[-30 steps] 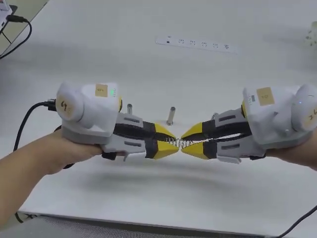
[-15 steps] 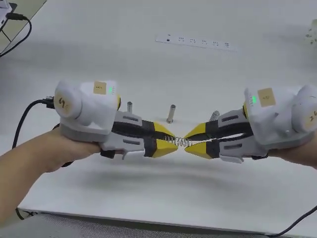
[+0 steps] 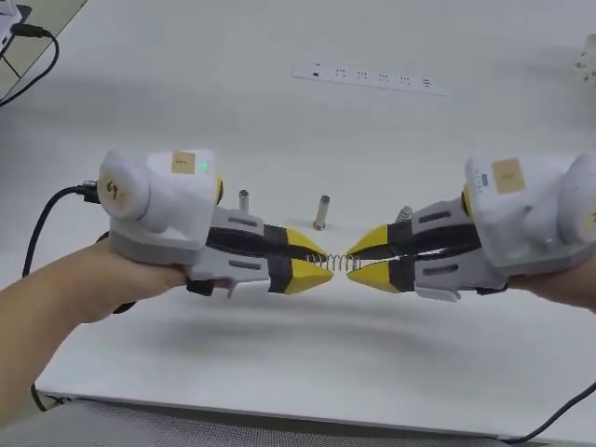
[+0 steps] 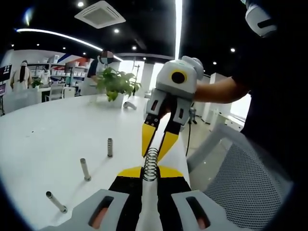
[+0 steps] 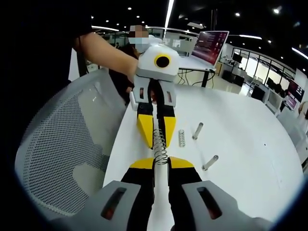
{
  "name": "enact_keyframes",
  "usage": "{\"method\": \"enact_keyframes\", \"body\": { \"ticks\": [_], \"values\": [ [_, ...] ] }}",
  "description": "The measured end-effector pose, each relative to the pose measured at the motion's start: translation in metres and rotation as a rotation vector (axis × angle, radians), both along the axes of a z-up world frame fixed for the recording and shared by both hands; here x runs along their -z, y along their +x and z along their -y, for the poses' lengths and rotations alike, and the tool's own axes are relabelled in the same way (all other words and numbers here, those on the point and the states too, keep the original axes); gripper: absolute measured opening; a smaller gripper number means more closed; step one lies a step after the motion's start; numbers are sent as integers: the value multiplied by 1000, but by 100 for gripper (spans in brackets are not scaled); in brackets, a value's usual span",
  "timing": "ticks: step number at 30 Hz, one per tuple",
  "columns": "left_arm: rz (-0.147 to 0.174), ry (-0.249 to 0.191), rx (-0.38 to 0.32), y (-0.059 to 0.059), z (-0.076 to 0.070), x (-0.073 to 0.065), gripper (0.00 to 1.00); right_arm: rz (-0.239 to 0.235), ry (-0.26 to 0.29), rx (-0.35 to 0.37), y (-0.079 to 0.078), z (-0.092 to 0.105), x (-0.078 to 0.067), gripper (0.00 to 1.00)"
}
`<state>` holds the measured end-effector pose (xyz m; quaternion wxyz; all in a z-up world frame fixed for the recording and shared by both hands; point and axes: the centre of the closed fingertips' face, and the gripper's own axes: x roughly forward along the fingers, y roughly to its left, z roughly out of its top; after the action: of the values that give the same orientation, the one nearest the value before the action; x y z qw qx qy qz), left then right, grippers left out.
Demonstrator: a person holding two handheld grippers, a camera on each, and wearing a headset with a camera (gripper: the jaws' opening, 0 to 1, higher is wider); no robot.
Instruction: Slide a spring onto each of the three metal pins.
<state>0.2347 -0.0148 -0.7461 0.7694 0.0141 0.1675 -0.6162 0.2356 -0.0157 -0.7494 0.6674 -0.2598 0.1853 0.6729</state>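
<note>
Looking at the head view first: the left gripper (image 3: 328,263) and right gripper (image 3: 350,262) sit nose to nose in the air over the near part of the white table (image 3: 279,121). The spring (image 3: 340,264) lies level between them, not yet near any pin. Behind them stand a bare pin (image 3: 244,201), a second bare pin (image 3: 321,213), and a third pin (image 3: 403,216) half hidden by the right gripper. Left gripper view: its own jaws are squeezed onto the near end of the spring (image 4: 151,164). The right gripper (image 4: 154,155) facing it has its jaws spread a bit around the far end, so I'd say it isn't really gripping. This view makes the count easy too: three pins, two bare, and one wearing a fitted spring (image 4: 109,147). Right gripper view agrees: its own jaws are parted either side of the spring (image 5: 160,153), and the left gripper (image 5: 156,143) is clamped on the other end. The fitted spring (image 5: 182,138) stands upright near the two bare pins. So I count two springs, one on a pin and one in the air. My read is spring two of three, mid hand-over or re-grip. The next move needs the spring tipped upright and its bore lined up over a bare pin's top. Then it gets eased down without letting it ping away.
</note>
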Motion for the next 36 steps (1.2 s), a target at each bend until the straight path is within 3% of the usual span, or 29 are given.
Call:
{"method": "enact_keyframes", "body": {
  "ticks": [14, 19, 36],
  "values": [
    [7, 15, 0, 1, -2, 4, 2, 21, 23, -19, -3, -5, -16, 7],
    [16, 19, 2, 0, -1, 5, 2, -7, 75, -14, -6, -11, -25, 7],
    [26, 42, 19, -5, 2, 9, 2, -57, 149, -5, -12, -24, -33, 7]
  ]
}}
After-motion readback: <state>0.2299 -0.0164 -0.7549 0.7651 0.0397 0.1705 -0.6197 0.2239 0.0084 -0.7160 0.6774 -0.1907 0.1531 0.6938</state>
